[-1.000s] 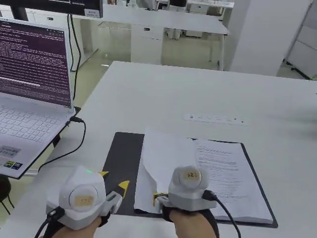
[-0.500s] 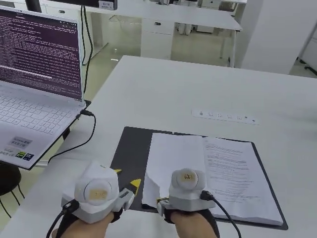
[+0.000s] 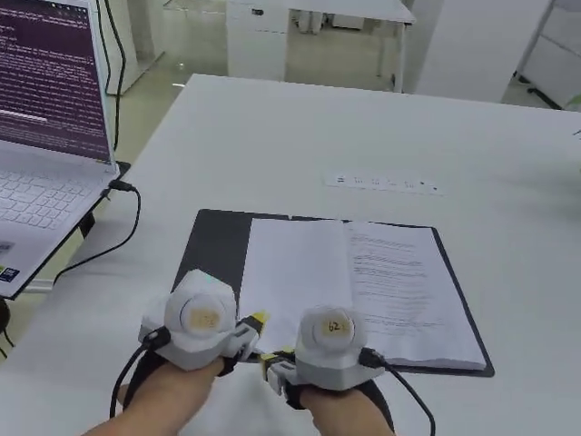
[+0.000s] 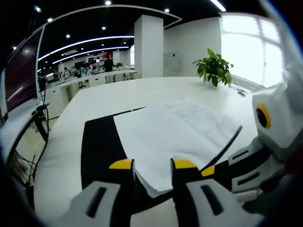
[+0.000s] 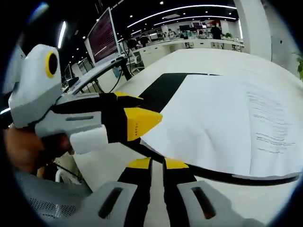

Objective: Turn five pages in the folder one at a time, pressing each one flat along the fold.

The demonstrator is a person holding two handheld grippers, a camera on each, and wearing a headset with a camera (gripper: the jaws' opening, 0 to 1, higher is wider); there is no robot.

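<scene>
Reading "62" atop right gripper (image 5: 157,164); folder (image 3: 218,263) text illegible

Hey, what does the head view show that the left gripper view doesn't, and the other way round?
Head view, not the other: the laptop keyboard and the folder's whole outline from above. Left gripper view, not the other: a potted plant, a white pillar, and the blank page's near edge lying between the left gripper's open jaws. Both: the black folder, the blank page, the printed page and the right gripper.

Lifted page (image 3: 295,272) now lies flat
</scene>
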